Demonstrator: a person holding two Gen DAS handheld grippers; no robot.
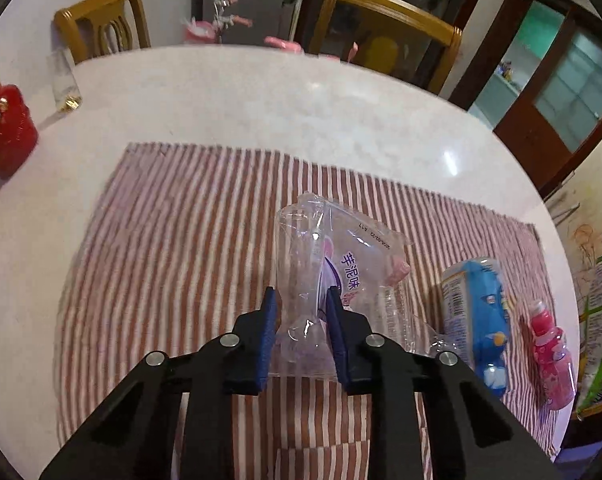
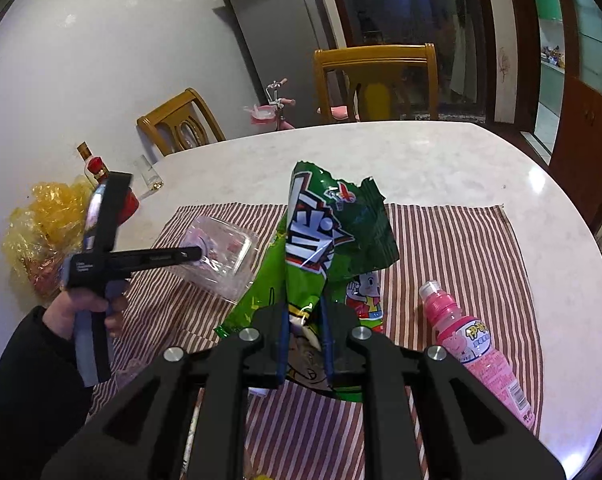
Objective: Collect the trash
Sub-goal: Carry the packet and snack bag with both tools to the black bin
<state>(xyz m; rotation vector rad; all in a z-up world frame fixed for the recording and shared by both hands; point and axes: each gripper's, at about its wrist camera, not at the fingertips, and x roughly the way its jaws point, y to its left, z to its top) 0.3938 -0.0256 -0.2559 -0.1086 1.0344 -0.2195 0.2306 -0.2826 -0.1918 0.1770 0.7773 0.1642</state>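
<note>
A: What has the left gripper [image 1: 301,300] got?
B: Its jaws are clamped on a clear plastic wrapper [image 1: 333,256], held above the striped cloth [image 1: 173,240].
A: And the right gripper [image 2: 304,320]?
B: Pinching a green snack bag [image 2: 321,236] upright. A pink bottle [image 2: 477,348] lies near the table's [image 2: 441,152] right edge; the far half is bare marble.

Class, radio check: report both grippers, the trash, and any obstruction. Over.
Left gripper shut on clear plastic wrapper, lifted. Right gripper shut on green snack bag. Pink bottle and blue can lie on striped cloth. Nothing blocking.
</note>
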